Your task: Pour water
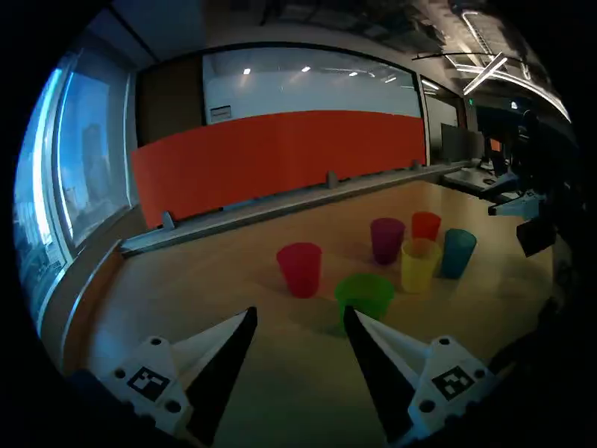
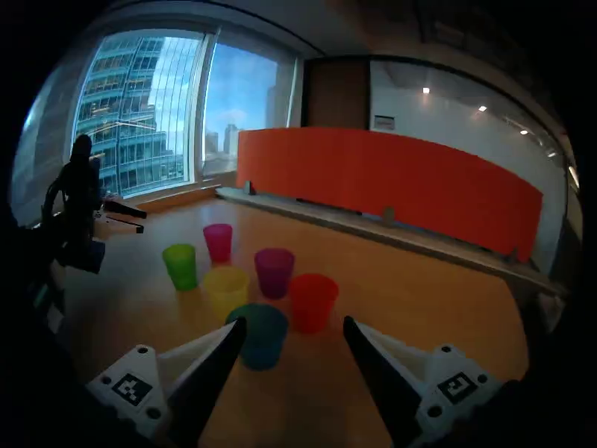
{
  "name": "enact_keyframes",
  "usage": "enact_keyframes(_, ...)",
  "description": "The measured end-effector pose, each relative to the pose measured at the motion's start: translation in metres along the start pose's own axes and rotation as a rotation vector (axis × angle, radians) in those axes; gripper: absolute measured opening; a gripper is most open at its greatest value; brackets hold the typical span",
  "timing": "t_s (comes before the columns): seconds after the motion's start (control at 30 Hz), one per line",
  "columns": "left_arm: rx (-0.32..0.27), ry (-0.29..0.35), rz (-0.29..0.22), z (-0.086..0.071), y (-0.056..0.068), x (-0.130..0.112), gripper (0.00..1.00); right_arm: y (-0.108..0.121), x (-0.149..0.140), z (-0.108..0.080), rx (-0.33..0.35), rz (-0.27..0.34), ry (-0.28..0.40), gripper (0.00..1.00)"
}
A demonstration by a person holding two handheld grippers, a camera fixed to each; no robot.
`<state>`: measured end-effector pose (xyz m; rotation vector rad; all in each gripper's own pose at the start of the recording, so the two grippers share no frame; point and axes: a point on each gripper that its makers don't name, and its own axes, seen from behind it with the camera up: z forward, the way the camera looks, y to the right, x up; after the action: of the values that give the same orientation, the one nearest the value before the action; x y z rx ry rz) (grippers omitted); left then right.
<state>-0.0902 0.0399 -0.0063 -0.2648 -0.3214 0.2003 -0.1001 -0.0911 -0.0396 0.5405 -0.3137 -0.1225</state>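
With the left claw (image 1: pixel 299 311) and right claw (image 2: pixel 293 321) both wide and empty above the tabletop (image 1: pixel 224 269), the green cup (image 1: pixel 364 295) and teal cup (image 2: pixel 259 332) stand nearest them, so close to the yellow cup (image 1: pixel 419 265) that a skewed grasp could topple neighbours.

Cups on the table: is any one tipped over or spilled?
No, nothing stands out. The pink cup, green cup, purple cup, red cup, yellow cup and teal cup all stand upright on the table, and no puddle shows.
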Motion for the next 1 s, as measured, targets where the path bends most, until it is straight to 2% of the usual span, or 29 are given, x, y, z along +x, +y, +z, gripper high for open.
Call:
enact_keyframes(0.37,0.107,0.1,-0.024,-0.013,-0.02,0.013,0.86,0.027,0.022,-0.006,-0.17,0.008,0.086,1.0)
enact_keyframes(0.67,0.187,0.195,-0.093,-0.023,-0.036,0.032,0.86,0.05,0.04,-0.014,-0.311,0.032,0.173,1.0)
enact_keyframes(0.77,0.205,0.221,-0.102,-0.026,-0.037,0.036,0.86,0.056,0.045,-0.016,-0.358,0.048,0.198,1.0)
enact_keyframes(1.0,0.224,0.257,-0.116,-0.029,-0.032,0.043,0.86,0.067,0.05,-0.019,-0.444,0.091,0.253,1.0)
